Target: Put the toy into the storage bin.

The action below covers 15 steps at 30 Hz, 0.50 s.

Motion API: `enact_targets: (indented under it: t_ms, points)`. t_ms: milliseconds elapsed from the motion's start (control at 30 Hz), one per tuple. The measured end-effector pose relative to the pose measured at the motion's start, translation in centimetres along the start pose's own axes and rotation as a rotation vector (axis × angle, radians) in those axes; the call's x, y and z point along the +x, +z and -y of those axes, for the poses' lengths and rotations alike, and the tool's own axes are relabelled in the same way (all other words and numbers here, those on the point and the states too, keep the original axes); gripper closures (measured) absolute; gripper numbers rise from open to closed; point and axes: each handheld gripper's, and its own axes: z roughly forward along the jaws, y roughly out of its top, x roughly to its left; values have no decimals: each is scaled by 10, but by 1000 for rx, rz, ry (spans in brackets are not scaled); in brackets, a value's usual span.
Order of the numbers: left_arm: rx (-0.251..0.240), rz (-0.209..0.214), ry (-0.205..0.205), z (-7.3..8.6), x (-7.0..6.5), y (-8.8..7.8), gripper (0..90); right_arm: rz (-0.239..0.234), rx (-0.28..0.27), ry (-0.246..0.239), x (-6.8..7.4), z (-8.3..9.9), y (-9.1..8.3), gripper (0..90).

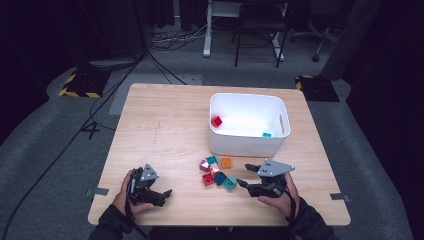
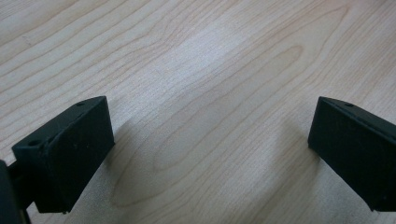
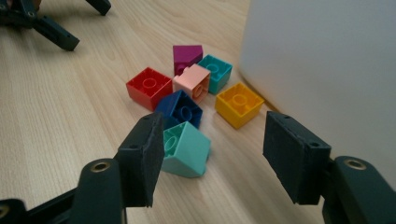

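— Right gripper first: we see its jaws standing apart, pads pressing on nothing, low over the table just in front of the white bin. What do we have on the other side?

— Left gripper sits well to the left of the bin, near the table's front edge, jaws spread wide with only bare wood between them in its own view.

— Agreed. Going down in size, we note the bin itself, standing on the far right half of the table, with a red block and a small blue block inside it.

— Then the cluster of blocks lying just in front of the bin's near wall. We count a mint block tilted on its edge, nearest the right gripper, with one corner behind the gripper's left pad in the right gripper view; whether they touch we cannot tell.

— Behind it, closer to the bin, we see a dark blue block touching the mint one, a red block beside that, a yellow block just beside the bin wall, then pink, teal and magenta blocks bunched together.
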Motion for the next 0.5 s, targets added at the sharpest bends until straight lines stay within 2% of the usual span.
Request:
enact_targets:
  t_ms: [167,300,400,433,500]
  points:
    - [0,-3,0,0,0,0,5,-32,26,12,6,9,12,383]
    - [1,-3,-1,0,0,0,5,-55,73,-12,15,13,27,380]
    - [1,-5,-1,0,0,0,5,-61,88,-25,19,15,35,377]
    - [0,-3,0,0,0,0,5,-68,111,-31,20,17,41,372]
    - [1,-3,-1,0,0,0,5,-70,124,-20,23,18,47,371]
